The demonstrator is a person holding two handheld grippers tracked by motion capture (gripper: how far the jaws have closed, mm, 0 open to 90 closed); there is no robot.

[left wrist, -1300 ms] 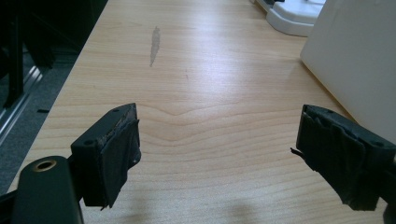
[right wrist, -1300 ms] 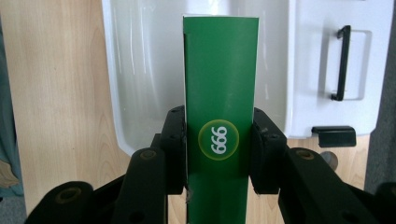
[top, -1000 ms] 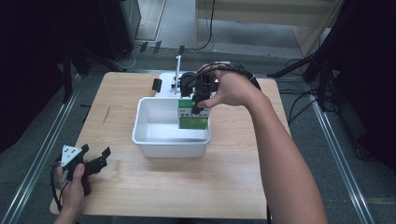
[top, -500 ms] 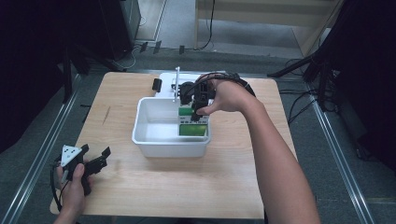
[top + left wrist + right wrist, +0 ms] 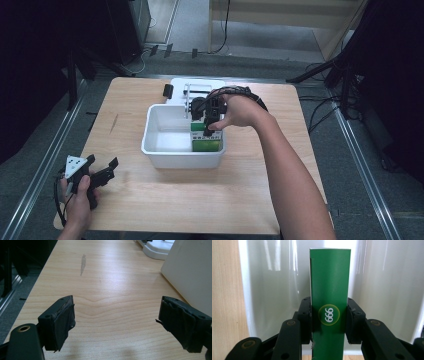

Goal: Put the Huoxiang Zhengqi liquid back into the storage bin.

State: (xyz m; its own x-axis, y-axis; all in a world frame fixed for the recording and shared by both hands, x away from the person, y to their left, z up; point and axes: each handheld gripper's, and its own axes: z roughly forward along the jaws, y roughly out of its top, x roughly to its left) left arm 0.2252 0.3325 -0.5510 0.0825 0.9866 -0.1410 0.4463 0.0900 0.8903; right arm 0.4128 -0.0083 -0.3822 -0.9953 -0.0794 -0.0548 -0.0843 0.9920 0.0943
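Note:
A green carton [image 5: 329, 300] with a round "999" mark stands between the jaws of my right gripper [image 5: 329, 316], which is shut on its narrow sides. In the high view the green carton [image 5: 207, 143] sits low inside the white tub [image 5: 170, 150], at its right end, with the right gripper [image 5: 210, 120] reaching down over it. My left gripper [image 5: 102, 172] rests near the table's front left corner, held in a hand. In the left gripper view it [image 5: 116, 320] is open, with bare wood between the jaws.
A white base [image 5: 197, 84] with a metal frame stands behind the tub. A small black item [image 5: 168, 90] lies at the back, left of that base. The tub's white wall [image 5: 192, 272] rises right of the left gripper.
The right gripper has lowered the green carton from above the tub's right end down into the tub. The left gripper has stayed in place.

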